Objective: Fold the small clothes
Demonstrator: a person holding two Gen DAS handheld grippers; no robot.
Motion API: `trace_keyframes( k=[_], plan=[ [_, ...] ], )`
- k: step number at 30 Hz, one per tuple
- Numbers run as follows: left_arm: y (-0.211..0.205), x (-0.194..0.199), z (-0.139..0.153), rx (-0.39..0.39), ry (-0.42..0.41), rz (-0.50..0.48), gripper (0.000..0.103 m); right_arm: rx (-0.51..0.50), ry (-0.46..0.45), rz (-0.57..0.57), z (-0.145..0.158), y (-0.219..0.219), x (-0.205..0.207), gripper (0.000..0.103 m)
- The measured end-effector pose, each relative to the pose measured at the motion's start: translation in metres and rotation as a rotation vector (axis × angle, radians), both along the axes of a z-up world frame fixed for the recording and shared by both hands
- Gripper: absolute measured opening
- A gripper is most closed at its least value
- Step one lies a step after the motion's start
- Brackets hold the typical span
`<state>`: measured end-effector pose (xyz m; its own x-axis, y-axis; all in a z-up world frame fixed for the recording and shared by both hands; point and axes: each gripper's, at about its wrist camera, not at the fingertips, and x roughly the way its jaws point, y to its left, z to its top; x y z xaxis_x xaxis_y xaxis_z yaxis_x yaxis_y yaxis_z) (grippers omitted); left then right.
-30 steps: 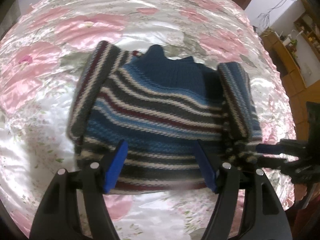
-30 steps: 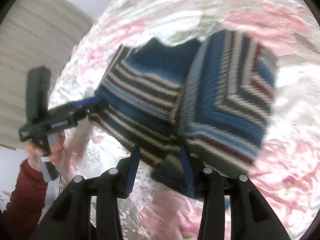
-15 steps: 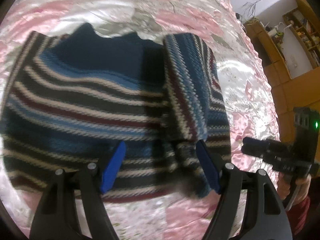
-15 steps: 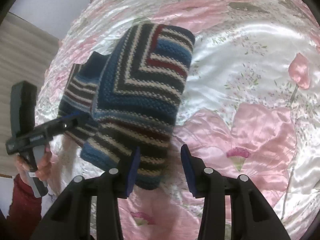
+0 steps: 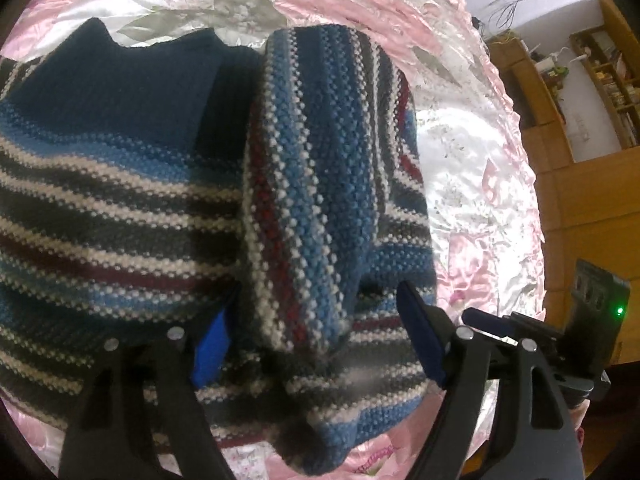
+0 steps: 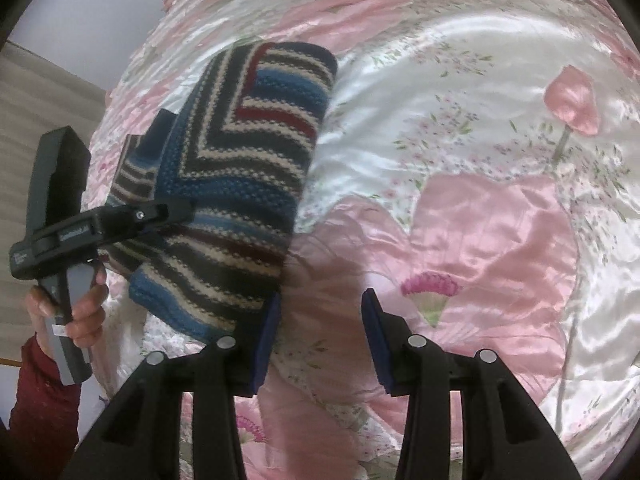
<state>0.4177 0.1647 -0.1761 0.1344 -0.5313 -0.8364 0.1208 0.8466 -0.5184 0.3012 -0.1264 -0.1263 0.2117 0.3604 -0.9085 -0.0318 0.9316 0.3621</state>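
Left tool (image 5: 316, 336) spread wide over the sweater (image 5: 120, 208); right tool (image 6: 320, 340) open, empty.

White lettering runs along the black body of the left gripper (image 6: 176, 212) as seen from the right wrist view, with a smaller white mark near its rear end, but both are too small and blurred to read. No other text, number, brand or sign can be made out in either view.
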Motion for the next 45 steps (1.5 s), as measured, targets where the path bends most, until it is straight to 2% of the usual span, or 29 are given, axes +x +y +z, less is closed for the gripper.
trace_keyframes(
  k=[4,8,9,13,17,18,19,22,28,35,39,45],
  plan=[
    [0.004,-0.002,-0.012,0.024,0.028,-0.01,0.074,0.016,0.003,-0.024,-0.002,-0.01,-0.003,0.046],
    [0.008,-0.007,-0.018,-0.019,0.025,-0.011,0.071,0.004,0.005,-0.021,-0.005,-0.015,-0.006,0.047],
    [0.006,-0.006,-0.017,-0.024,0.023,-0.016,0.066,0.004,0.008,-0.023,-0.006,-0.016,-0.006,0.047],
    [-0.005,-0.001,-0.016,-0.086,0.06,-0.037,0.056,0.014,0.013,-0.023,-0.008,-0.012,-0.004,0.047],
    [-0.012,0.002,-0.023,-0.09,0.084,-0.041,0.056,0.021,0.013,-0.034,-0.008,-0.011,-0.003,0.047],
    [-0.012,0.002,-0.024,-0.096,0.089,-0.03,0.053,0.024,0.013,-0.036,-0.009,-0.012,-0.003,0.047],
    [-0.01,0.002,-0.024,-0.101,0.088,-0.025,0.044,0.024,0.013,-0.035,-0.009,-0.012,-0.003,0.047],
    [-0.001,-0.002,-0.019,-0.128,0.069,-0.013,0.028,0.016,0.015,-0.04,-0.009,-0.014,-0.005,0.047],
    [0.016,-0.013,0.027,-0.099,-0.091,0.007,0.023,0.023,0.016,-0.052,-0.008,-0.018,-0.009,0.047],
    [0.064,-0.014,0.072,-0.078,-0.169,0.029,0.022,0.03,0.024,-0.032,-0.012,-0.008,-0.011,0.047],
    [0.107,-0.014,0.094,-0.025,-0.214,0.059,0.022,0.04,0.025,-0.01,-0.013,0.004,-0.009,0.048],
    [0.182,-0.013,0.09,0.042,-0.193,0.157,0.022,0.035,0.019,0.025,-0.013,0.021,-0.006,0.048]
  ],
)
